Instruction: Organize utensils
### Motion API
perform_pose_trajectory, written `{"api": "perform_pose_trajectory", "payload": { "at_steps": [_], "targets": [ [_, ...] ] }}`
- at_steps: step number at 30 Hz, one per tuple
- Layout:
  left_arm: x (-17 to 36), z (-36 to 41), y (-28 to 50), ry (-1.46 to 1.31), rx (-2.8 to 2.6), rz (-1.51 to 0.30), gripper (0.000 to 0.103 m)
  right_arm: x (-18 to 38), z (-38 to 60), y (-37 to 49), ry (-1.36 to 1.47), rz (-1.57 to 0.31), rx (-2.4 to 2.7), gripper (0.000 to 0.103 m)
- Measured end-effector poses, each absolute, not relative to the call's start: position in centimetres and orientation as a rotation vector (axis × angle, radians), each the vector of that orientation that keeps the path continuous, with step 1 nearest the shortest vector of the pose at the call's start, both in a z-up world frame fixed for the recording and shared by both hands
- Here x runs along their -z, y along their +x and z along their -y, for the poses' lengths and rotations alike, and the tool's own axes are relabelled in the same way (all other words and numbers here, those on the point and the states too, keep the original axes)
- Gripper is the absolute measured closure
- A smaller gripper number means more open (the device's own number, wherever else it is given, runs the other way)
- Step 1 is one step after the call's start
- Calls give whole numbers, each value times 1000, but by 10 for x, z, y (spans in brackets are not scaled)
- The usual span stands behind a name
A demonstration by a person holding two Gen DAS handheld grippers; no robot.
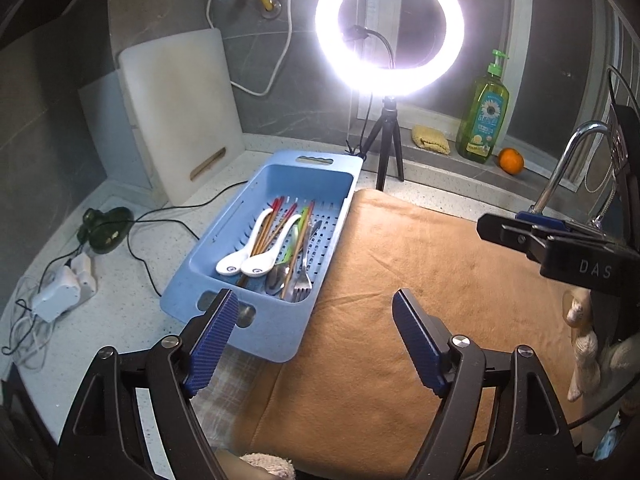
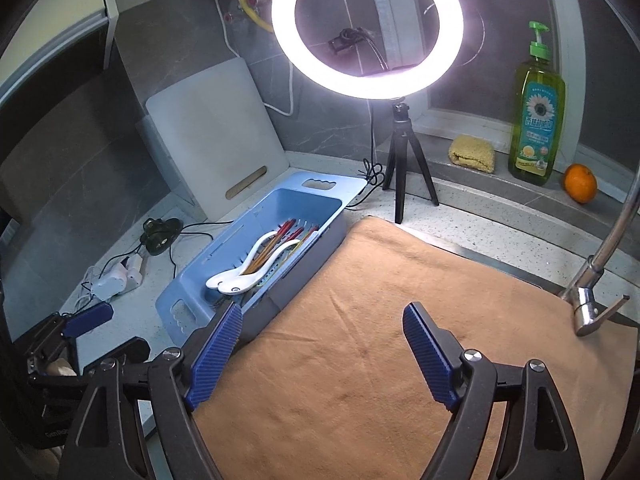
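Left gripper (image 1: 312, 340): jaws wide apart, nothing between the blue pads; it hangs over the near end of the blue tray (image 1: 224, 240) and the edge of the brown towel (image 1: 400, 300).
Right gripper (image 2: 322, 354): jaws wide apart, empty, above the towel just right of the tray.
Utensils: all lie inside the tray: two white spoons (image 1: 256, 252) on top, chopsticks (image 1: 276, 220) along its length, a metal fork (image 1: 304, 276) and metal spoon (image 1: 276, 280) at the near end.
Tray: sits on the speckled counter (image 1: 120, 300), its right side touching the towel.
Behind the tray: white cutting board (image 1: 180, 112) leaning on the wall, lit ring light (image 1: 390, 20) on a tripod.
Far right of the tray: green soap bottle (image 1: 484, 116), orange (image 1: 511, 161), yellow sponge (image 1: 430, 140), faucet (image 1: 568, 160).
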State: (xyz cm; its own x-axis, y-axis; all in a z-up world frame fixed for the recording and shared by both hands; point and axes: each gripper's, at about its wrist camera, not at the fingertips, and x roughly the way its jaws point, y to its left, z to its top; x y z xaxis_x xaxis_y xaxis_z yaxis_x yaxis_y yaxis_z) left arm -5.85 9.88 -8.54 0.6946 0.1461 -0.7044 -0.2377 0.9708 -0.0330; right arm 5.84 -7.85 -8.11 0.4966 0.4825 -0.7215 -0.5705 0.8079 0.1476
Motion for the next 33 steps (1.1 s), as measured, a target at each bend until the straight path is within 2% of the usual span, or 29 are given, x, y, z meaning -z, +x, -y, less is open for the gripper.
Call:
{"api": "perform_pose_trajectory", "payload": {
  "at_steps": [33],
  "targets": [
    [77, -90, -57, -111, -232, -773, 23, 79, 88, 65, -111, -834, -655, 23]
  ]
}}
